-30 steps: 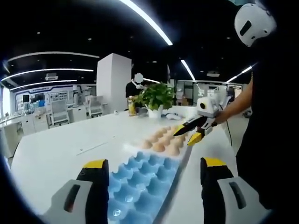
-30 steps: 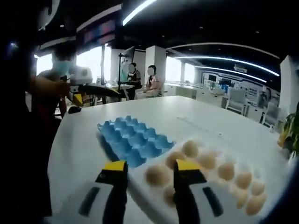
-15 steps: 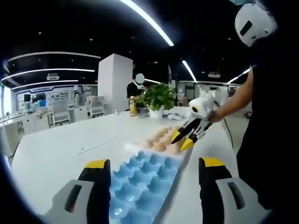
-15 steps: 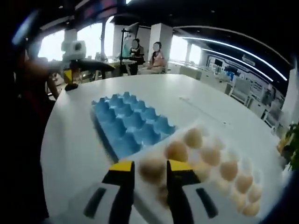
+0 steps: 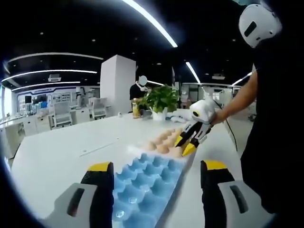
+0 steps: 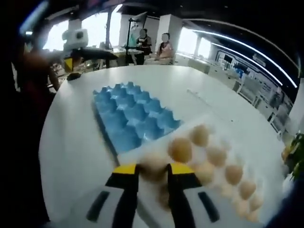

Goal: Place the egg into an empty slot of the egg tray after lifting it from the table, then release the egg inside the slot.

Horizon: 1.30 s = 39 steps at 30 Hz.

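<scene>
We are working on the pickup step. In the right gripper view our right hand-held gripper point(image 6: 151, 167) is reaching down over the group of eggs point(image 6: 209, 154), and its yellow-tipped jaws are standing either side of the nearest egg point(image 6: 151, 164), close against it. The egg is blurred there, so we cannot tell whether the jaws are already pressing on it or are just short of contact. It appears to be resting among the others on the white counter point(image 6: 76, 142), just beside the blue egg tray point(image 6: 128, 116), whose slots all look empty.

In the left gripper view our left hand-held gripper point(image 5: 154, 173) is hovering with its jaws wide apart and nothing between them, above the near end of the egg tray point(image 5: 142, 187). The right hand-held gripper point(image 5: 186, 142) is showing there too, tipped down at the eggs point(image 5: 164, 142) past the tray's far end.

The next move, we judge, calls for a gentle, secure squeeze on the egg, a straight lift clear of its neighbours, then a short carry to a nearby empty slot, where we lower it in before letting go.
</scene>
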{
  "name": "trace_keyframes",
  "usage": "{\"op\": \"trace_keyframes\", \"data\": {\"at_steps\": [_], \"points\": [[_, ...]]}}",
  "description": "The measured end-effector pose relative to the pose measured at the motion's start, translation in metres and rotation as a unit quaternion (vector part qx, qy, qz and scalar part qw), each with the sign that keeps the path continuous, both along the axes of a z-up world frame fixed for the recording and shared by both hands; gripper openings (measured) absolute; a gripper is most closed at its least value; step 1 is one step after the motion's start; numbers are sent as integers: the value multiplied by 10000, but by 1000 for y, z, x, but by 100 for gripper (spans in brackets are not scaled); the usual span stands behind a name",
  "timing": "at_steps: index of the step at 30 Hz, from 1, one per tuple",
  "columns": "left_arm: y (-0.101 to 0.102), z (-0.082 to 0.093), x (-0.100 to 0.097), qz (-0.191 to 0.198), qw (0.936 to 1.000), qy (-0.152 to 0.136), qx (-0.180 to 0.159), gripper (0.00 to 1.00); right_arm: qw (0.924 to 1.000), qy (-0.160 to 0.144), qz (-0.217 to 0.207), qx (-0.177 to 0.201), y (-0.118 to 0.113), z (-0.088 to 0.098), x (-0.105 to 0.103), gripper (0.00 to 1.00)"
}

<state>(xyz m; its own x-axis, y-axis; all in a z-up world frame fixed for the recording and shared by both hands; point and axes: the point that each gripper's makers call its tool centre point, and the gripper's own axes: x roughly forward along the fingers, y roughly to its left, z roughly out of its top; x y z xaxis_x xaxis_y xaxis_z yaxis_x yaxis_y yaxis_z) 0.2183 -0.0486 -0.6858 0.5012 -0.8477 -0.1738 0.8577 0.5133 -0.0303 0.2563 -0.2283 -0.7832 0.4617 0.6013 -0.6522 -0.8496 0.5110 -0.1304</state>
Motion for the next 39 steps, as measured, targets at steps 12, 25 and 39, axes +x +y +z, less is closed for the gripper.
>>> {"op": "trace_keyframes", "data": {"at_steps": [12,25,39], "points": [[1,-2,2,-4,10000,12,39,73,9749,1764,148,-1352,0,-14,2,26],[12,-17,5,171,9993,293,131,84,9680,1751,505,-1726,2,-16,-2,26],[17,-31,6,223,9976,574,327,99,9735,1510,427,-1665,2,-14,-2,25]]}}
